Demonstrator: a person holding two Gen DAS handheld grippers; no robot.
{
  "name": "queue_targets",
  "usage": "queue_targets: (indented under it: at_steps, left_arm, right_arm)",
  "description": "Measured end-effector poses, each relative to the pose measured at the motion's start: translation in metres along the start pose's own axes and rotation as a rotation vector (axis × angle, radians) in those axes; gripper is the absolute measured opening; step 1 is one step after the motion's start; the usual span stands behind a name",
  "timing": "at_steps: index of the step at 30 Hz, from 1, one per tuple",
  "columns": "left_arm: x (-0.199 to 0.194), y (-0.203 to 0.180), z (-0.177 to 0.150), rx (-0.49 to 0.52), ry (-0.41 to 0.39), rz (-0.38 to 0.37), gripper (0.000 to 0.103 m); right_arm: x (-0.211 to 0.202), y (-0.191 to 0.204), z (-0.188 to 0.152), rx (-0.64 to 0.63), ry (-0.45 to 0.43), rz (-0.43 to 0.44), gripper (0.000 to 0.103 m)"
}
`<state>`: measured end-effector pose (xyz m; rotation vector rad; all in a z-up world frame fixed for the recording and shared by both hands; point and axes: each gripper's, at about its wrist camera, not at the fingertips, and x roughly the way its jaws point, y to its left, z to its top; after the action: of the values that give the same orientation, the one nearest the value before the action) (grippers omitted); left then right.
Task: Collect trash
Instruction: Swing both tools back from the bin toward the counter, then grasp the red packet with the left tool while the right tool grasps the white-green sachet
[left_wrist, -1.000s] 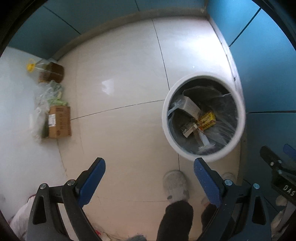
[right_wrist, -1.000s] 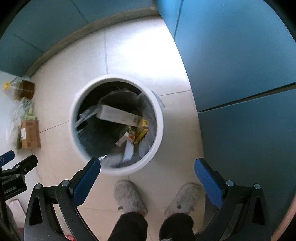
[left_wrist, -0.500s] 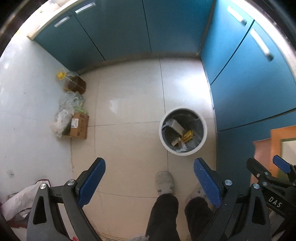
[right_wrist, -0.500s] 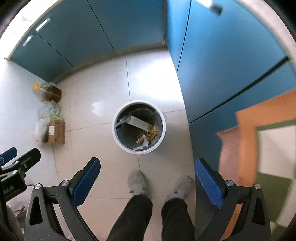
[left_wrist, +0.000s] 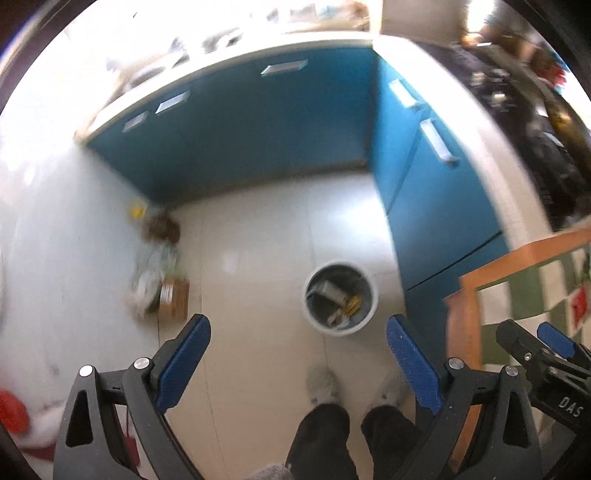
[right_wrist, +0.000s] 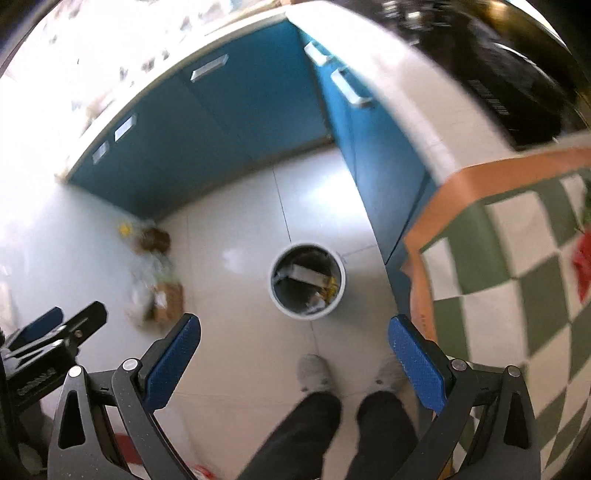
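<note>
Trash fills the bottom of a round white bin (left_wrist: 340, 297) on the pale tiled floor (left_wrist: 258, 258); in the left wrist view a pale flat box, yellow wrappers and crumpled clear film lie inside its grey liner, all somewhat blurred. The bin stands just beside the blue cabinets (left_wrist: 439, 206) on the right, far of the person's grey slippers (left_wrist: 322, 382). At the far left, by the white wall, sit a cardboard box (left_wrist: 173, 303), a clear plastic bag and a brown bottle with a yellow cap (left_wrist: 157, 225). The left gripper (left_wrist: 298, 350) hangs high over the floor, its blue-padded jaws spread wide with nothing between them. At the right edge a checkered tablecloth (left_wrist: 532, 288) shows.

From the right wrist view the bin (right_wrist: 307, 280) lies near the middle, the long pale box (right_wrist: 308, 274) leaning across its inside with yellow scraps at its right. The right gripper (right_wrist: 293, 349) also holds its jaws wide apart and empty, above the floor between bin and slippers (right_wrist: 313, 371). The green-and-white checkered tablecloth (right_wrist: 517, 266) with an orange border fills the right side, with a small red item on it. The cardboard box (right_wrist: 168, 301) and bottle (right_wrist: 153, 238) lie far left.
</note>
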<state>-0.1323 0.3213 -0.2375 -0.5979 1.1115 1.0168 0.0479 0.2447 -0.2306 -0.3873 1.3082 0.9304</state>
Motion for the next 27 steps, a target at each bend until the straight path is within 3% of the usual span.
queue_targets:
  at_steps: [3, 9, 14, 19, 20, 22, 23, 25, 26, 27]
  left_arm:
    - [-0.022, -0.054, 0.017, 0.099, -0.038, -0.046, 0.097]
    - [-0.045, -0.218, 0.039, 0.366, -0.038, -0.202, 0.097]
    - [-0.023, -0.346, 0.029, 0.560, 0.062, -0.294, 0.097]
    - [0.028, -0.430, 0.012, 0.647, 0.232, -0.362, 0.096]
    - [0.033, -0.438, 0.008, 0.658, 0.246, -0.362, 0.093]
    - [0.040, -0.451, 0.000, 0.691, 0.246, -0.343, 0.071]
    - [0.037, -0.455, -0.002, 0.709, 0.218, -0.330, 0.067]
    - [0.030, -0.462, -0.008, 0.762, 0.163, -0.316, 0.033]
    - [0.028, -0.464, -0.010, 0.770, 0.153, -0.310, 0.030]
    - [0.026, -0.464, -0.010, 0.774, 0.141, -0.290, 0.023]
  right_arm:
    - [-0.050, -0.059, 0.011, 0.137, -0.084, -0.020, 0.103]
    - [-0.129, -0.209, 0.005, 0.437, -0.205, -0.146, 0.103]
    - [-0.173, -0.366, -0.044, 0.772, -0.244, -0.312, 0.103]
    - [-0.169, -0.458, -0.100, 0.992, -0.245, -0.377, 0.103]
    - [-0.168, -0.471, -0.108, 1.013, -0.248, -0.391, 0.103]
    - [-0.162, -0.488, -0.118, 1.041, -0.256, -0.396, 0.103]
    - [-0.158, -0.493, -0.119, 1.046, -0.255, -0.403, 0.103]
    - [-0.147, -0.501, -0.116, 1.039, -0.245, -0.411, 0.102]
    - [-0.144, -0.501, -0.114, 1.030, -0.242, -0.443, 0.102]
    - [-0.143, -0.499, -0.111, 1.008, -0.252, -0.480, 0.095]
